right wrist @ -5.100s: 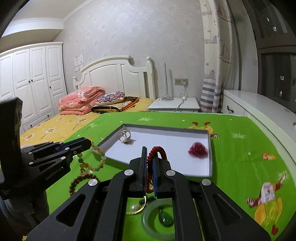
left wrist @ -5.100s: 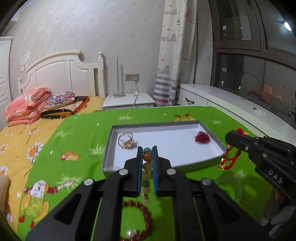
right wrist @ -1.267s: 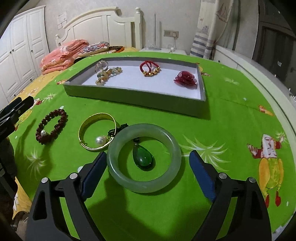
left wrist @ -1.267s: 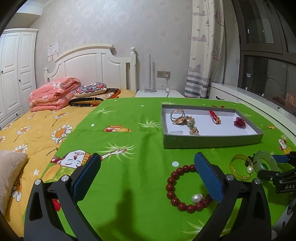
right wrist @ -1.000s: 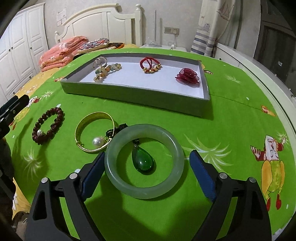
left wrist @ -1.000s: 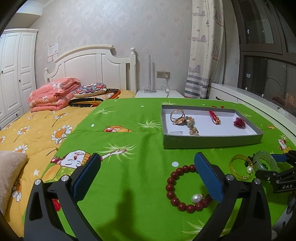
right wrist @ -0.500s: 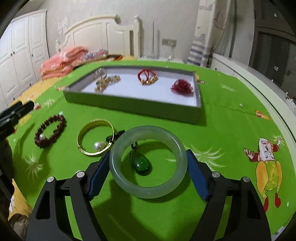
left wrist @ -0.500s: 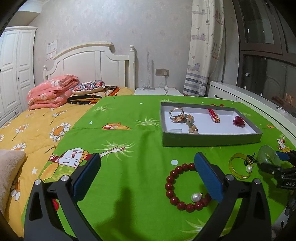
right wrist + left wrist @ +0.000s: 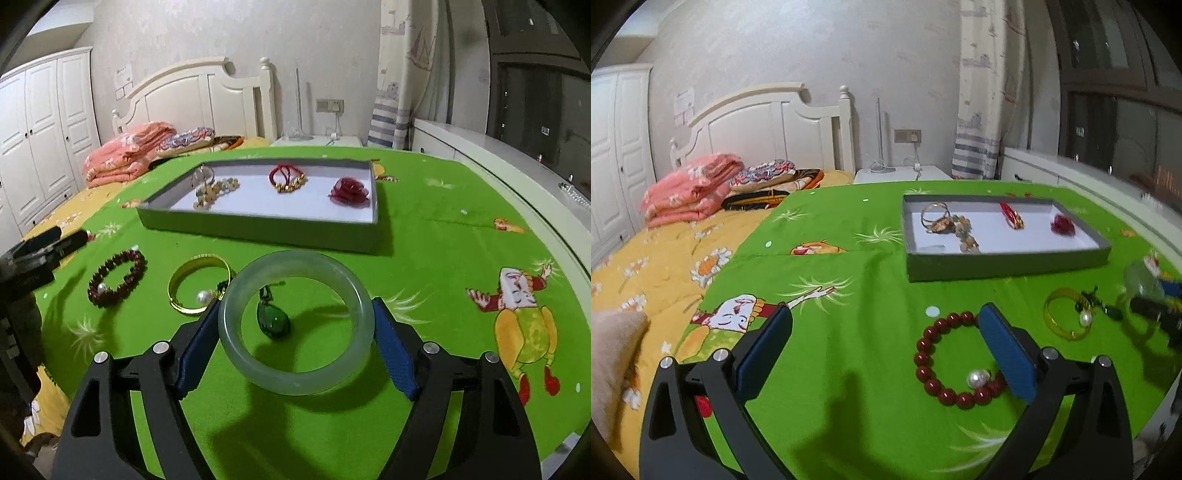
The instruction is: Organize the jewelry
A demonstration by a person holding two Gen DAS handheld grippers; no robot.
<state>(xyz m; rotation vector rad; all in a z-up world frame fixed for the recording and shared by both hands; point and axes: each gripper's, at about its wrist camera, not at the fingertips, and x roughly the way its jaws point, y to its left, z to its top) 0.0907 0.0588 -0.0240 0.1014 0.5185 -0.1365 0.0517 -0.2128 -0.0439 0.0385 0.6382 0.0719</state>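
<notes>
My right gripper (image 9: pixel 295 325) is shut on the pale green jade bangle (image 9: pixel 236 332) and holds it lifted above the green cloth. A green pendant (image 9: pixel 273 321), a gold bangle with a pearl (image 9: pixel 199 284) and a dark red bead bracelet (image 9: pixel 114 277) lie on the cloth. The grey tray (image 9: pixel 258 229) behind holds a ring, a bead string, a red cord bracelet (image 9: pixel 286 179) and a red flower (image 9: pixel 349 190). My left gripper (image 9: pixel 882 332) is open and empty; the red bead bracelet (image 9: pixel 956 358) lies by its right finger. The tray (image 9: pixel 1001 264) is further back.
The green cloth covers a bed beside a yellow quilt (image 9: pixel 657 258) with folded bedding (image 9: pixel 690 188) at the headboard. A white ledge (image 9: pixel 524 173) runs along the right. The left gripper shows at the left edge of the right wrist view (image 9: pixel 40 247).
My right gripper has closed on the jade bangle and lifted it off the cloth, leaving the pendant lying below. My left gripper has stayed open in place.
</notes>
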